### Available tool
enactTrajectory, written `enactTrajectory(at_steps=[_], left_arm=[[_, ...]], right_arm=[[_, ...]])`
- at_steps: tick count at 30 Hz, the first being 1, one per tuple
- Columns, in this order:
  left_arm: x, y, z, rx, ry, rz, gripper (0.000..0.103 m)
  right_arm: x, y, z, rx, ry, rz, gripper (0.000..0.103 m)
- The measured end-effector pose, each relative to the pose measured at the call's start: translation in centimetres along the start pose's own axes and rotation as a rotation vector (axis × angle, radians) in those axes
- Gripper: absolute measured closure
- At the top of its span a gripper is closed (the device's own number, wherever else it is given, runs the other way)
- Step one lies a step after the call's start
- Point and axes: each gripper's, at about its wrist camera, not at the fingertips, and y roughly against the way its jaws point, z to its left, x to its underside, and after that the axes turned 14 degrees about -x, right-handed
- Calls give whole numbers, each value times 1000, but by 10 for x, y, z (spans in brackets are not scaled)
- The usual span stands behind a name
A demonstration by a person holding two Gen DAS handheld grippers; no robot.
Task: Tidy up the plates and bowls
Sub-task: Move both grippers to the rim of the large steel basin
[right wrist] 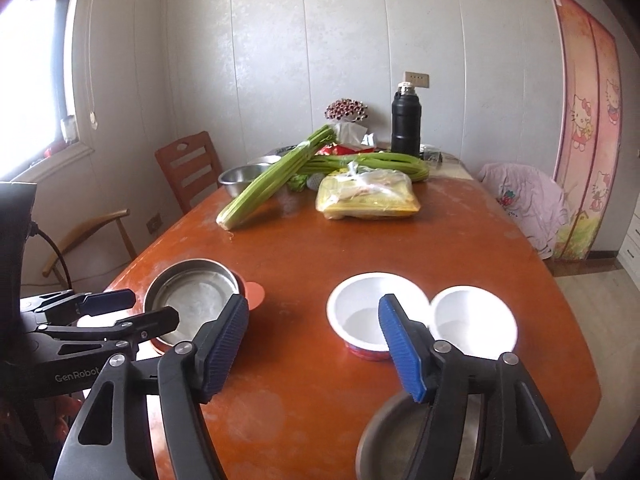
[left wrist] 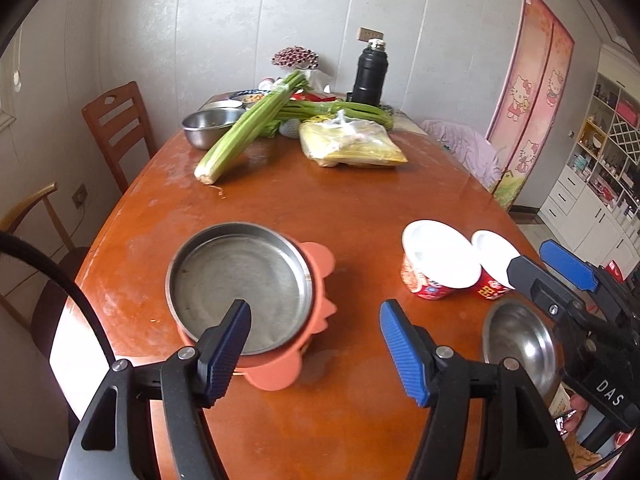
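While both grippers, left gripper (left wrist: 314, 350) and right gripper (right wrist: 314, 350), hover released and empty, the steel plate (left wrist: 240, 284) sits on its orange mat (left wrist: 316, 258); two white bowls (right wrist: 374, 312) and a steel bowl (left wrist: 520, 344) nearby look unstacked.

Silver steel plate (left wrist: 240, 284) on salmon-orange mat (left wrist: 316, 258), white-inside red-patterned bowls (left wrist: 438, 260), glossy reddish-brown table (left wrist: 320, 196)
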Motion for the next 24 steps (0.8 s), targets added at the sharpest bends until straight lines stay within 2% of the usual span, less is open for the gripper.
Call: enactTrajectory(at_steps=[7,12,19,24], left_arm=[[1,8,-47,37,-45,-12,36],[3,11,-76,59,-95,-14,36],[8,11,-110,78,-147,-13,35],[15,5,-130,100,-173,10,35]], right_arm=[[8,25,-34,2,-28,3,27],[16,44,-72,-46,-145,-11,26],[31,69,-108,7,-178,-10,26],[44,75,-127,57,-176,38,26]])
